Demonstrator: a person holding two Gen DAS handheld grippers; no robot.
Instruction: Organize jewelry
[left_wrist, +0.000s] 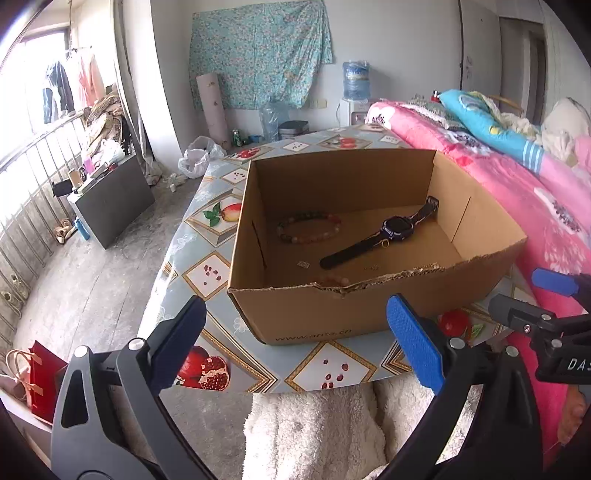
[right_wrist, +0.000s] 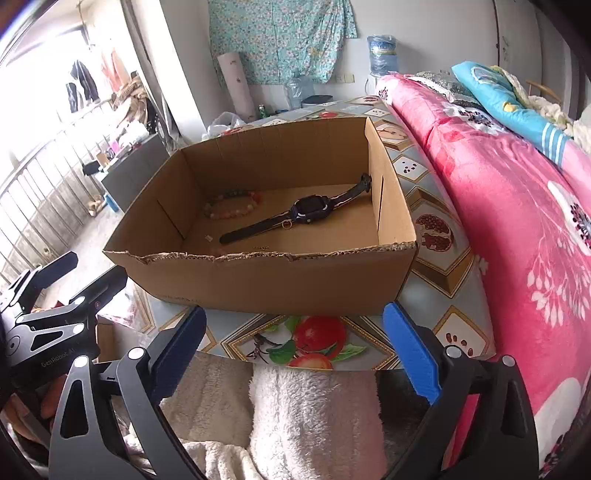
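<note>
An open cardboard box (left_wrist: 314, 314) (right_wrist: 277, 277) stands on a fruit-patterned table (left_wrist: 332, 369) (right_wrist: 436, 288). Inside lie a dark blue watch (left_wrist: 397, 227) (right_wrist: 308, 210), a bead bracelet (left_wrist: 308, 226) (right_wrist: 232, 206), a small gold ring (left_wrist: 385, 243) (right_wrist: 287, 223) by the watch, and a second pinkish bracelet (left_wrist: 332, 279) half hidden behind the near wall. My left gripper (left_wrist: 295, 332) is open and empty, short of the box's near wall. My right gripper (right_wrist: 293, 339) is open and empty, also in front of the box; it shows at the right edge of the left wrist view (left_wrist: 528, 295).
A pink floral quilt (left_wrist: 517, 192) (right_wrist: 517, 221) lies along the table's right side. White fleece (left_wrist: 314, 435) (right_wrist: 314, 413) is under the grippers. A dark cabinet (left_wrist: 110, 199) and metal railing (left_wrist: 29, 184) stand left. A red bag (left_wrist: 42, 380) sits on the floor.
</note>
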